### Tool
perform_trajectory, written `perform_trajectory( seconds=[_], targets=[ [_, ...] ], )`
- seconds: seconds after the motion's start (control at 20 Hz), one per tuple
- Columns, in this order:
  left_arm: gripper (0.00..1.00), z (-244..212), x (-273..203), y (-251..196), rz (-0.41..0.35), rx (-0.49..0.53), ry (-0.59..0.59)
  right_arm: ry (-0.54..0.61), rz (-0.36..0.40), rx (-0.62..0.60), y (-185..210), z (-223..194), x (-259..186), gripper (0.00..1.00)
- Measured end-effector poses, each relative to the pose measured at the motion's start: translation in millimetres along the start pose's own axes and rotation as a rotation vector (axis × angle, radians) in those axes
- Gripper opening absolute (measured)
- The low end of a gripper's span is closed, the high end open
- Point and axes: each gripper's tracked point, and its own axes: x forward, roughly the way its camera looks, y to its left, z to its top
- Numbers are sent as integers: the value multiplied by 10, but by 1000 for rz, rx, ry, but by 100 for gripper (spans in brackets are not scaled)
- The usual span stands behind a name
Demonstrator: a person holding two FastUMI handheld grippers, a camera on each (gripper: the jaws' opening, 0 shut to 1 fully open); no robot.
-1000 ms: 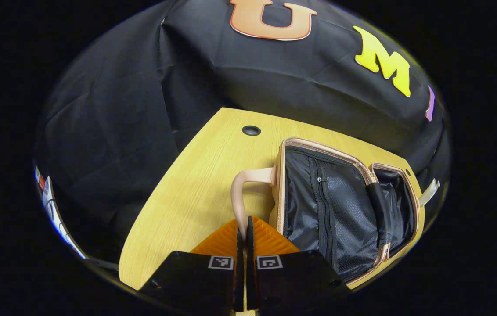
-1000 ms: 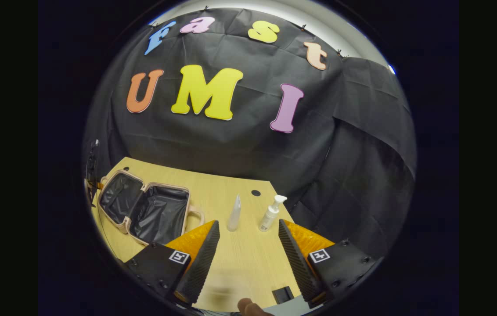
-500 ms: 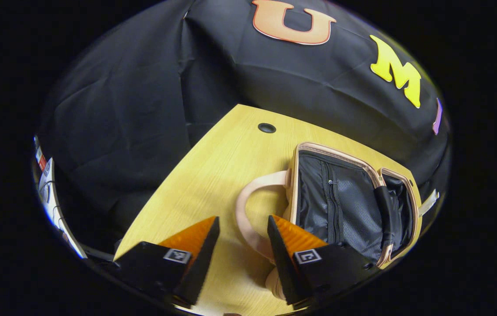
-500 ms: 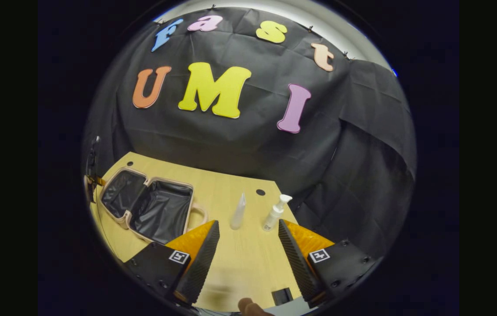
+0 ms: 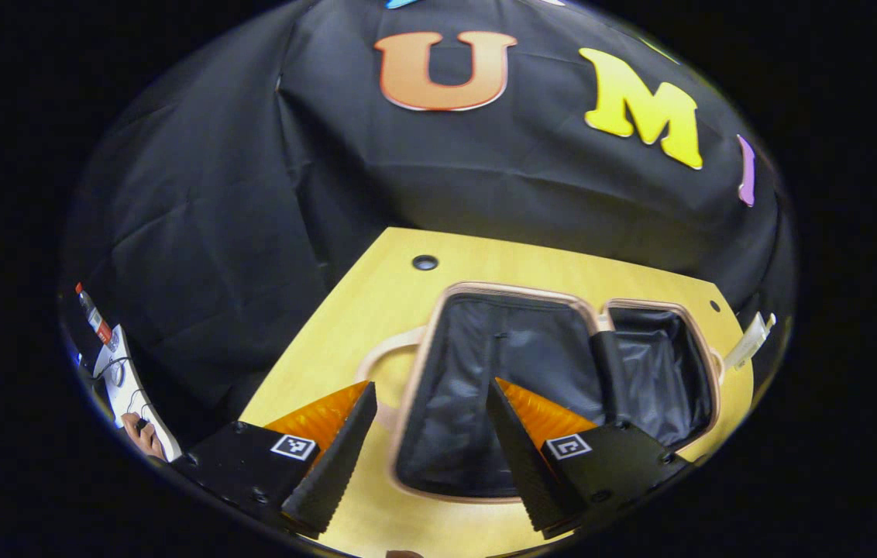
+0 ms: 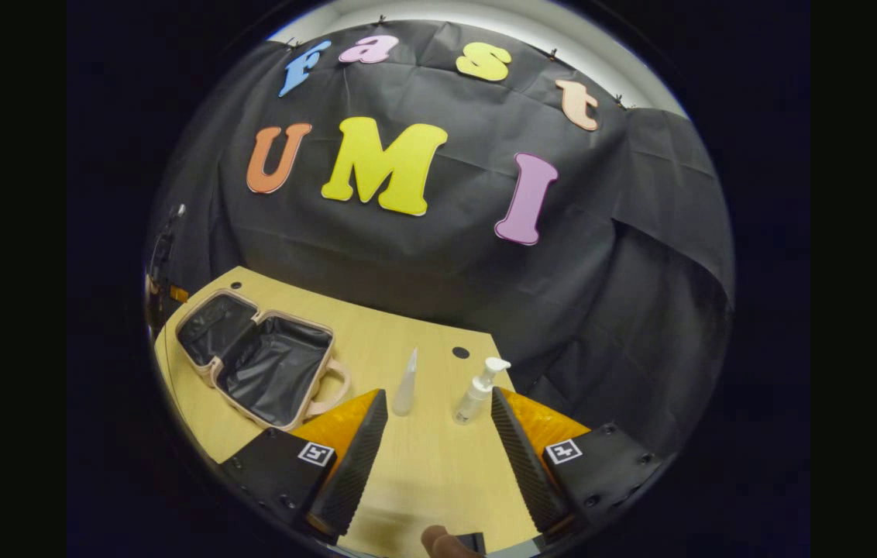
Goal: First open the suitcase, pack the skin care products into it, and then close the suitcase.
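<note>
Left gripper (image 5: 427, 434): fingers stood spread wide, holding nothing, poised above the near edge of the suitcase; the left finger (image 5: 334, 465) lay over the table by the handle, the right finger (image 5: 520, 457) over the black lining.
Right gripper (image 6: 432, 457): fingers spread wide, empty, over bare table, with the two bottles ahead between the fingertips.
Suitcase (image 5: 555, 310): lay fully open and flat on the table, pink-rimmed, both halves lined in black; in the right gripper view (image 6: 256, 360) it sat at the table's left side, well apart from the bottles.
Handle (image 5: 376, 364): pink loop resting on the table just beside the suitcase's nearer half, free of both fingers.
Tube (image 6: 406, 392): pale, tapered, standing upright on the table, to the right of the suitcase.
Pump bottle (image 6: 477, 391): white, upright, near the tube on its right, near the table's right edge.
Table (image 6: 431, 480): light wood, with a small dark round hole (image 6: 460, 353) behind the bottles.
</note>
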Motion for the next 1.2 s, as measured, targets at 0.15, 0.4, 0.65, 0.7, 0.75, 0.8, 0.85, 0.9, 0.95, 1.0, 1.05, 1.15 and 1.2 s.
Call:
perform_trajectory(
  seconds=[0.15, 0.4, 0.65, 0.7, 0.75, 0.8, 0.85, 0.9, 0.95, 1.0, 1.05, 1.15, 1.2],
  targets=[
    [99, 12, -179, -764, -92, 13, -6, -1, 27, 18, -214, -52, 155, 80],
    [99, -54, -328, -2142, -227, 72, 12, -2, 63, -1, -592, -197, 349, 80],
    [99, -185, -444, -3491, -374, 127, 42, 38, 91, 5, -952, -418, 559, 80],
    [99, -215, -456, -3743, -399, 141, 45, 48, 96, 8, -1019, -473, 596, 80],
    [99, -245, -466, -3955, -424, 155, 49, 58, 103, 13, -1071, -509, 635, 80],
    [99, -285, -470, -4148, -448, 166, 52, 68, 107, 15, -1126, -555, 678, 80],
    [99, -316, -468, -4333, -467, 175, 60, 77, 113, 13, -1165, -596, 713, 80],
    [99, -354, -462, -4480, -484, 185, 70, 84, 120, 11, -1204, -641, 748, 79],
    [99, -400, -459, -4607, -493, 196, 79, 89, 128, 9, -1240, -672, 773, 79],
    [99, -454, -436, -4738, -500, 204, 89, 94, 135, 8, -1276, -701, 798, 79],
    [99, -496, -439, -4873, -512, 211, 100, 100, 140, 7, -1305, -732, 821, 80],
    [99, -565, -403, -5128, -539, 228, 108, 116, 149, 7, -1378, -796, 871, 79],
    [99, -604, -336, -5254, -547, 237, 112, 125, 153, 7, -1410, -839, 886, 80]
  ],
)
